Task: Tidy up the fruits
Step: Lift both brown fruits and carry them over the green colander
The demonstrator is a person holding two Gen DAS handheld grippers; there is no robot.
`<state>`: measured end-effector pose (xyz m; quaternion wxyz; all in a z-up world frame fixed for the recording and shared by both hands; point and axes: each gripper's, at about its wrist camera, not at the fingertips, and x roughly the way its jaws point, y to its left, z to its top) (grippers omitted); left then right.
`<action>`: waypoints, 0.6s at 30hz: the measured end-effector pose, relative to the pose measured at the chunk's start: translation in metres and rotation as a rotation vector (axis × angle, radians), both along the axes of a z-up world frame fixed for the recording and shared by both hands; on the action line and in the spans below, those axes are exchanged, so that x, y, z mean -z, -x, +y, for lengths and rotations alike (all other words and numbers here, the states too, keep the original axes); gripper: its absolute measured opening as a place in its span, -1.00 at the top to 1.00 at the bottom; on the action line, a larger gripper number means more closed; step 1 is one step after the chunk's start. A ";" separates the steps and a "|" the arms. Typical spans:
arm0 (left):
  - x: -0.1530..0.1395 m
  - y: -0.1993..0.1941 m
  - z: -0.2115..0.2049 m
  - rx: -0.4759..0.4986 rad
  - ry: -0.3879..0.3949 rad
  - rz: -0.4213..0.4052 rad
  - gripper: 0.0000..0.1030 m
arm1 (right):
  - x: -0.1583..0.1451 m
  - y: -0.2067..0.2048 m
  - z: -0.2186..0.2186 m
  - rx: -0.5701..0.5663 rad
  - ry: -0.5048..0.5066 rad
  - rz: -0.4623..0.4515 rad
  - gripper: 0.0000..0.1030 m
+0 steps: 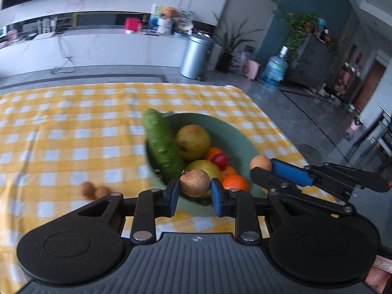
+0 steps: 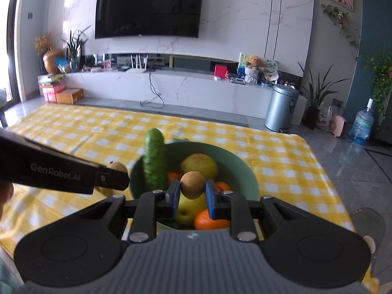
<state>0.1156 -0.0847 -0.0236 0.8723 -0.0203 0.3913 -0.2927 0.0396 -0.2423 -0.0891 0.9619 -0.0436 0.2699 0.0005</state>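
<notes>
With both grippers loaded, step is drop-off: left gripper (image 1: 194,193) clamps brown fruit (image 1: 194,182) at near rim of green bowl (image 1: 235,134); right gripper (image 2: 189,194) clamps second brown fruit (image 2: 192,184) above bowl contents. Next, probably: move left over bowl, release both. Two small fruits (image 1: 94,191) left on cloth beyond.

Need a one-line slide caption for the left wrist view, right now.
Left gripper grips a small brown fruit over the green bowl of fruit; two more brown fruits wait on the checked cloth.
</notes>
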 end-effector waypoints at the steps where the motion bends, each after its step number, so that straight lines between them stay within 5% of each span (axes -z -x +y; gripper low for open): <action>1: 0.002 -0.002 -0.006 0.011 -0.003 0.005 0.40 | 0.001 -0.002 -0.003 0.000 0.007 0.008 0.64; 18: 0.037 -0.036 -0.044 0.097 -0.068 0.115 0.40 | 0.029 -0.047 -0.033 0.002 0.073 0.179 0.64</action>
